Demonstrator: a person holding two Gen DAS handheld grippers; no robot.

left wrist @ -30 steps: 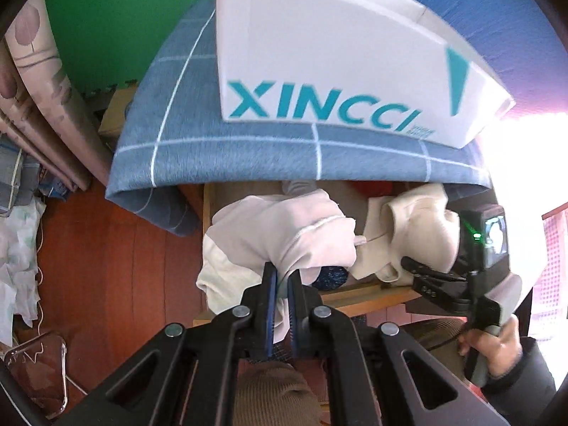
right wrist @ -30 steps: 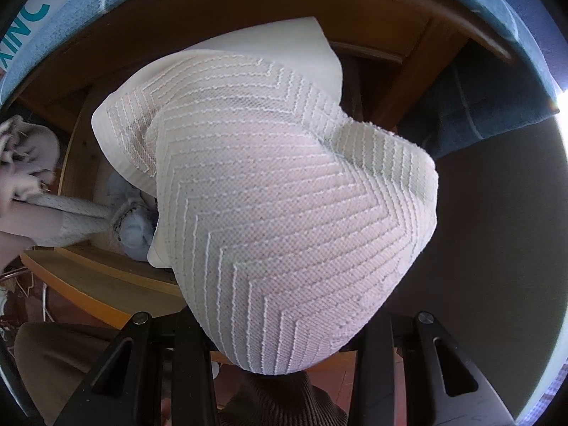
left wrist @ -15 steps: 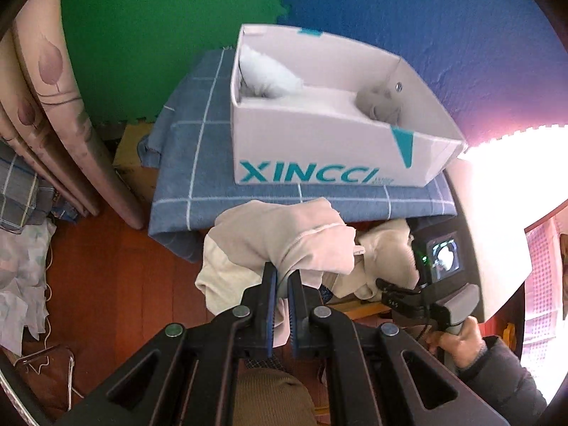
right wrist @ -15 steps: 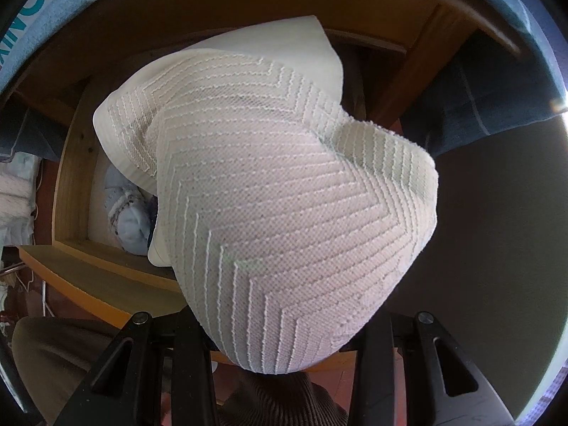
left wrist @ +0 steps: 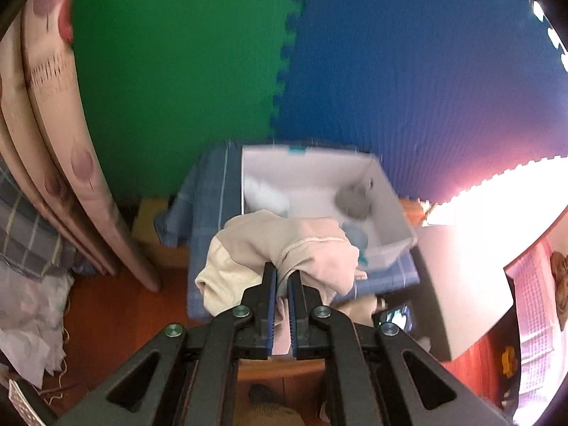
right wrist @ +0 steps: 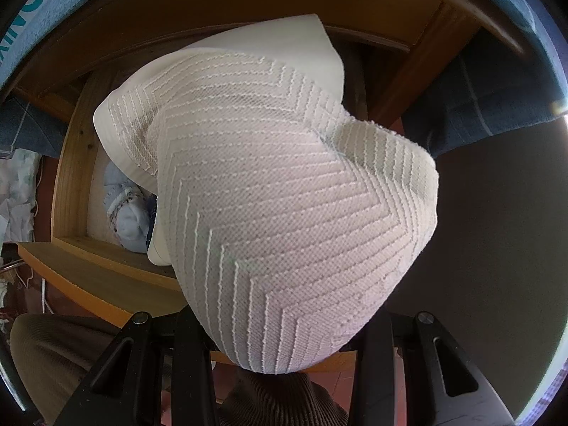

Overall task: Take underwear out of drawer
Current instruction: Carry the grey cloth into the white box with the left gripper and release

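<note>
Underwear first: a beige-and-pink soft cotton pair (left wrist: 280,248) hangs bunched from the left gripper (left wrist: 281,284), jaws pinched almost fully together on its fabric, well above the open wooden drawer. Straight ahead and below sits the white cardboard box (left wrist: 390,234) on the blue checked cloth (left wrist: 209,206). Over to the right gripper (right wrist: 280,323), jaws partly open around a white ribbed knit pair (right wrist: 284,195), dangling just over the drawer (right wrist: 71,184), where a pale blue bundle (right wrist: 127,213) waits.
</note>
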